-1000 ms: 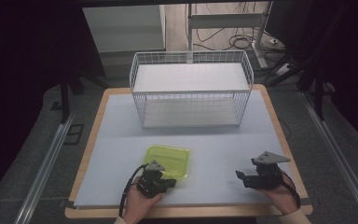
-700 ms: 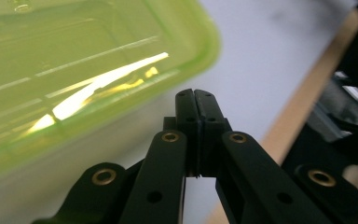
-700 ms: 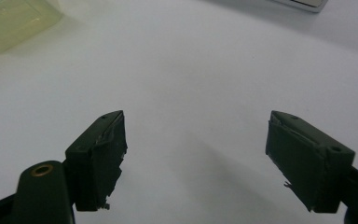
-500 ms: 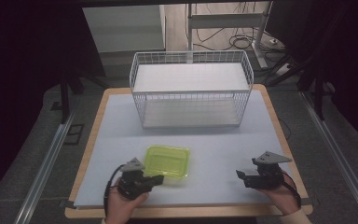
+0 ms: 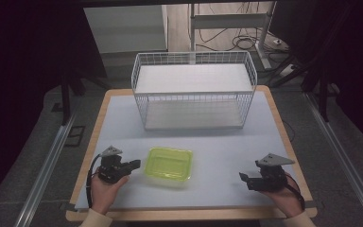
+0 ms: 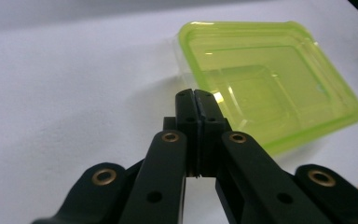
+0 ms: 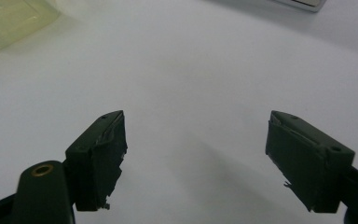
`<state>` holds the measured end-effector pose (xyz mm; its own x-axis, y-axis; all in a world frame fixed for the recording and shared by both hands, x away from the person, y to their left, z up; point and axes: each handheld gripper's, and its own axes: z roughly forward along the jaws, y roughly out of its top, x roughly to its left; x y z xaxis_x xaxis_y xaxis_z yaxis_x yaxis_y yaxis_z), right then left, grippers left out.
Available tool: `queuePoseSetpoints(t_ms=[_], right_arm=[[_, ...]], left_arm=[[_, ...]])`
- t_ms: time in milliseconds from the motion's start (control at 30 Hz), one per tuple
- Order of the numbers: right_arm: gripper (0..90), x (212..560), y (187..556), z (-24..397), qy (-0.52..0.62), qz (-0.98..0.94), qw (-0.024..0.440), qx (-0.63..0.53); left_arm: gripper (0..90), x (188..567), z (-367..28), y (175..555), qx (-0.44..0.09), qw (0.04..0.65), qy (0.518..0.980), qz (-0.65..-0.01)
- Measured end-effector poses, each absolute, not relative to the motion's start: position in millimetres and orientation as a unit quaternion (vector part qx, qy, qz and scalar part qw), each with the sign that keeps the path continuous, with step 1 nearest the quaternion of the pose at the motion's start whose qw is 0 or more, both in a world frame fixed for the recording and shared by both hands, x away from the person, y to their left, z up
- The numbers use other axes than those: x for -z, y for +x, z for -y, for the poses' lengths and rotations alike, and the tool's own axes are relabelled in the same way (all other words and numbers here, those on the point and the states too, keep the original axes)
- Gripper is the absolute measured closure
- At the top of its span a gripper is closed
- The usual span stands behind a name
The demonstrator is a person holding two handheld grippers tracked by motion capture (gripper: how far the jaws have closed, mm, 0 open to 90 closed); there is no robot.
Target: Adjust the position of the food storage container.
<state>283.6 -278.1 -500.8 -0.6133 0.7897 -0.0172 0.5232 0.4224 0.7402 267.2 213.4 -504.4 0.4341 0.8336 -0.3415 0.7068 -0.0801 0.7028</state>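
Resting left gripper (image 5: 133, 165): its jaws are pressed together with nothing between them, and the tip points at the near left corner of the box, just beside it and not touching.
Right gripper (image 5: 244, 178): its jaws are spread wide and empty, low over the bare table (image 5: 227, 151), well apart from the box.
Box (image 5: 168, 163): a shallow green see-through plastic box, flat on the table near the front edge, between the two grippers and closer to the left one. It looks empty.
Basket (image 5: 194, 97): a white wire basket with an upper shelf stands at the far side of the table, well behind the box.
Step in hand: I judge that the left gripper gets ready to take the box by its rim.
How to do it well: open the jaws first, because closed jaws can only push the box away. Bring one jaw over the rim and one outside the wall, at the middle of a short side, then close slowly.
Risk: the plastic is thin and smooth, so the box may slide or bend; the right gripper can support the other side.
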Motion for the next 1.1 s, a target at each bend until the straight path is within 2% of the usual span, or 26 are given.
queuePoseSetpoints(t_ms=[367, 1100], right_arm=[[20.5, 501, 284, 279, 0.399, -0.822, 0.185, -0.361], [20.5, 501, 284, 278, 0.398, -0.823, 0.184, -0.36]], left_arm=[[90.0, 530, -203, 287, -0.043, 0.395, 0.75, -0.53], [90.0, 535, -177, 287, -0.016, 0.392, 0.77, -0.503]])
